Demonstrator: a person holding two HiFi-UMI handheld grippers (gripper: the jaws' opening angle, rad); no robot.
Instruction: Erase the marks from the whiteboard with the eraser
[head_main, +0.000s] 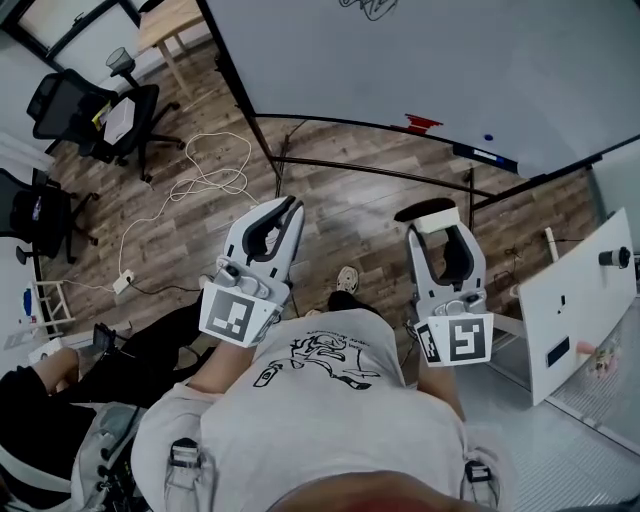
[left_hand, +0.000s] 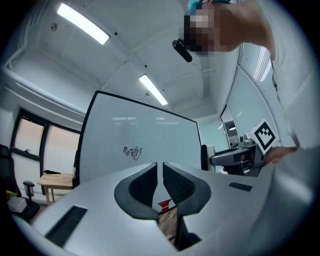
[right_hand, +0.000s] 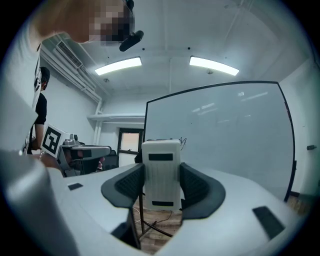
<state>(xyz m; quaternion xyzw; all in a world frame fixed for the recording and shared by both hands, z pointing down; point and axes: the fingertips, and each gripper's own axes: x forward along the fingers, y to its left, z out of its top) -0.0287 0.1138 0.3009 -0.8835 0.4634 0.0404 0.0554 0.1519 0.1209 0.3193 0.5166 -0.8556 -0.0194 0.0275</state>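
Nearest, below the head camera, is the person's shirt (head_main: 310, 400), and just past it both tools are held out over the wood floor (head_main: 340, 215); the right gripper (head_main: 441, 236) has its jaws spread to the width of the eraser (head_main: 428, 212) and closed on its two long flanks, about mid-body, as its own view shows with the eraser (right_hand: 161, 181) upright between the pads; the left gripper (head_main: 284, 212) has its jaws drawn almost together, only a thin slit between them and nothing in it.

Ahead stands the whiteboard (head_main: 420, 60), well apart from both tools; the marks (head_main: 368, 8) are a small black scribble high on it, seen also from the left gripper view (left_hand: 133, 152); a red thing (head_main: 422, 123) lies on the board's ledge, too small to name.

By its look the eraser is a light, stiff plastic block, white and ribbed on the side facing the right camera; its wiping face cannot be seen clearly. Smooth flanks may slip under the sideways drag of wiping, so a square hold across the middle suits it, with firm but not crushing pressure, and the pad face kept flat to the board.

The wiping has not yet begun; the eraser must first be carried up to the scribble.
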